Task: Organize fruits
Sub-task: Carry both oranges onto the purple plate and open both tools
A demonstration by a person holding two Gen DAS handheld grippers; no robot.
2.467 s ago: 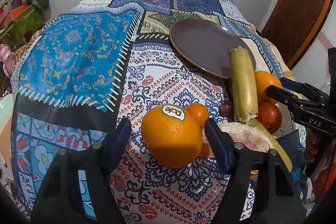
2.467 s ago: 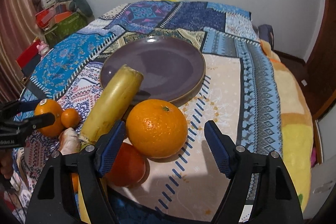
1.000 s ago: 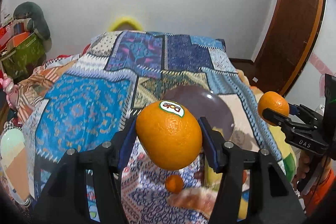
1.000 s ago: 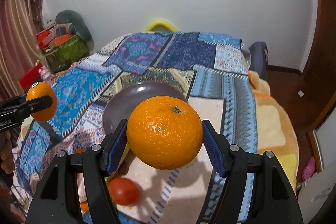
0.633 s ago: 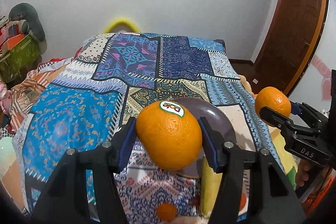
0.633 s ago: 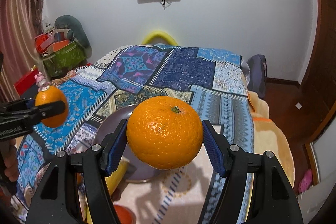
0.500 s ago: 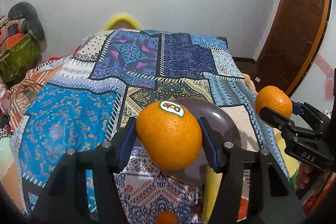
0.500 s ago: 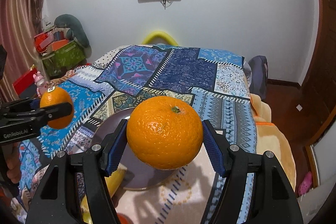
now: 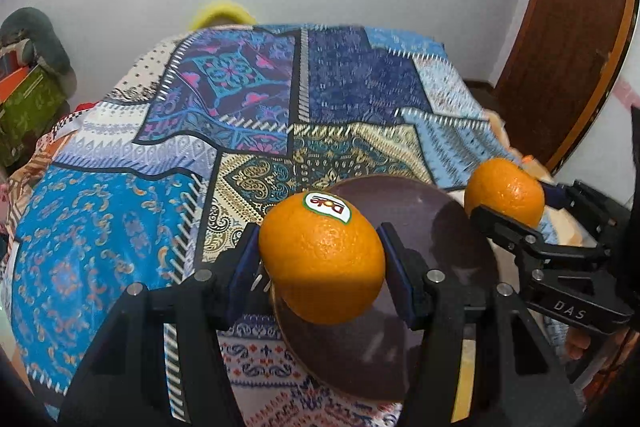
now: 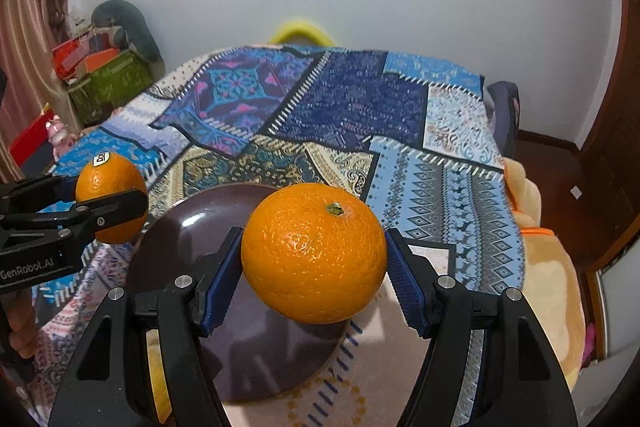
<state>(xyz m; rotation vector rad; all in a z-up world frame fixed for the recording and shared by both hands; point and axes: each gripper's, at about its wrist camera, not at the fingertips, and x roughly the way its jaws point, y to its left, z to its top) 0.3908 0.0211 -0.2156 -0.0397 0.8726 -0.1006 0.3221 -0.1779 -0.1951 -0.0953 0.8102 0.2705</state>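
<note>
The Dole-stickered orange (image 9: 322, 261) is clamped between the blue pads of the left gripper (image 9: 320, 263), and the second orange (image 10: 314, 253), with its green stem scar turned upward, is clamped in the same way by the right gripper (image 10: 314, 255). Both fruits hang in the air above the near part of the dark brown plate (image 10: 188, 227), which lies below and a little ahead of them on the patchwork bedspread (image 10: 360, 115). The left orange is over the left side of the plate and the right orange over its right side, so each gripper seems equally near. I judge the next move is downward. The oranges are round with a dimpled, shiny peel and may roll; the plate is smooth, glossy and shallow.
</note>
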